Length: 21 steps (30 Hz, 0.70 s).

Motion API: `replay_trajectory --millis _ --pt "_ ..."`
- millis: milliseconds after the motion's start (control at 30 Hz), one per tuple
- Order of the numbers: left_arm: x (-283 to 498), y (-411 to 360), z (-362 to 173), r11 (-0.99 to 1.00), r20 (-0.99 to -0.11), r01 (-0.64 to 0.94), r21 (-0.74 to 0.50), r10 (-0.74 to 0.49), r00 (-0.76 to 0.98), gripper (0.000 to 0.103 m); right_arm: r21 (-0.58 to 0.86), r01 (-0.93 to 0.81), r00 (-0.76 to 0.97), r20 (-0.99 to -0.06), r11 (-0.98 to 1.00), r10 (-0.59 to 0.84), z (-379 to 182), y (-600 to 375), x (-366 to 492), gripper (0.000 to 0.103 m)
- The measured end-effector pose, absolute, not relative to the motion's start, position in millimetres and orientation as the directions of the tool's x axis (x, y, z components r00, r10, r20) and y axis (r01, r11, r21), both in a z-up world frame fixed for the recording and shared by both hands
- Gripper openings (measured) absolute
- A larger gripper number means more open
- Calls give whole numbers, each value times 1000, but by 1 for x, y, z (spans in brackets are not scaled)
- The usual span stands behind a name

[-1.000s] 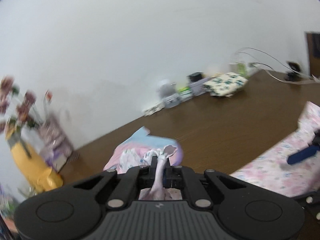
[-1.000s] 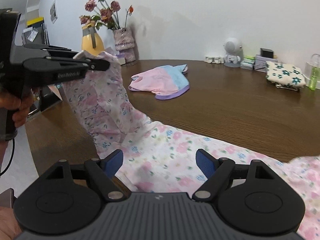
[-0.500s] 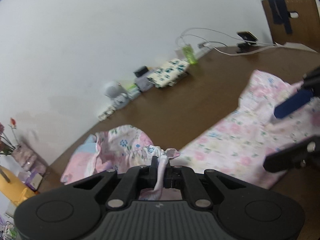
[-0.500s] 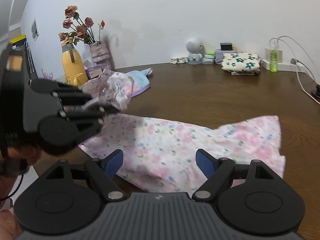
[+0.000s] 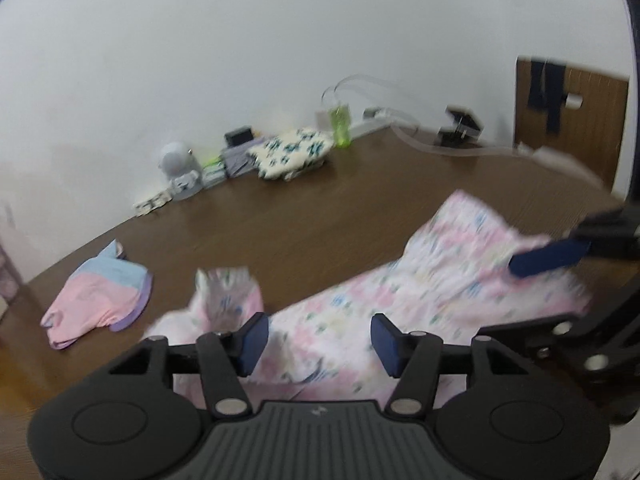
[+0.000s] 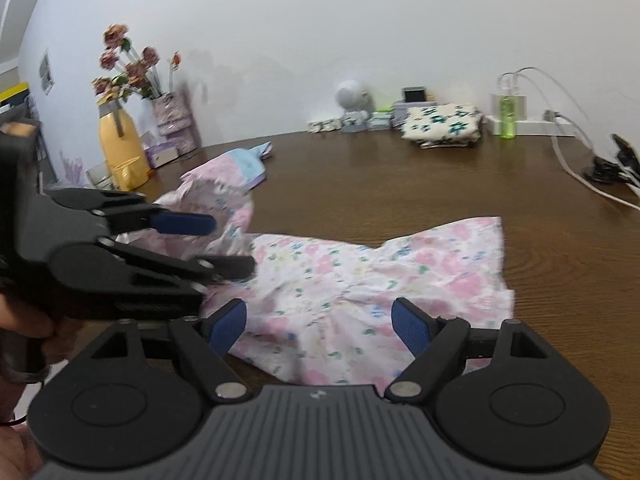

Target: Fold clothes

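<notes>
Two tongs hover over one floral pink garment (image 6: 360,280), which lies spread across the near half of the brown bench (image 6: 400,184). Step in hand, as I read it: release of the first fold. The left tongs (image 5: 316,338) are opening; the bunched corner of the garment (image 5: 226,292) stands just ahead of the left pad, not pinched, nothing pressed between the pads. The right wrist view shows the same: left tongs (image 6: 224,244) spread, crumpled cloth just behind them, no grip. The right tongs (image 6: 320,326) are spread wide above the near edge of the garment, holding nothing.

The fold looks barely begun. One end is heaped up at the left; the rest lies flat but wrinkled, with the far right corner (image 6: 492,232) out toward the cables (image 6: 576,168).

Next move, my guess: let the bunched corner settle, then pick fresh grab points on two edges and bring them over evenly. That calls for pads low on the cloth and a pinch on a single layer edge, not the heap.

Other items, well apart from the work: a pink-and-blue garment (image 5: 100,300) further left, a folded cream floral cloth (image 6: 440,120) by the wall, a green bottle (image 6: 507,116), and a yellow jug (image 6: 120,148) with flowers (image 6: 132,60) beside it.
</notes>
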State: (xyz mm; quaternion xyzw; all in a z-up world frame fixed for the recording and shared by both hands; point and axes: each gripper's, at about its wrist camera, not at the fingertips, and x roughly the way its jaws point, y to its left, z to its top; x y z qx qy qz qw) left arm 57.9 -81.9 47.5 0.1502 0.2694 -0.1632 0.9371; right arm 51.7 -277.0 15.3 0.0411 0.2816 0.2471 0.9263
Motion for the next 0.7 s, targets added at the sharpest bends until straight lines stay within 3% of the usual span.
replay_trajectory --millis 200,333,500,633,700 --pt "50 -40 90 917 -509 397 -40 -361 782 56 215 -395 739 -503 893 448 21 -288 46 82" --pt "41 13 103 935 -479 316 -161 -354 804 58 216 -444 713 -502 869 489 25 -268 49 82" --pt "36 71 93 975 -494 172 -139 -218 841 58 229 -514 667 -499 826 553 33 -234 64 82" --pt "47 91 66 990 -568 123 -72 -142 811 46 186 -572 641 -507 799 577 45 -198 80 80" --pt "51 94 57 985 -593 154 -78 -170 787 45 203 -593 612 -517 780 599 48 -183 91 79"
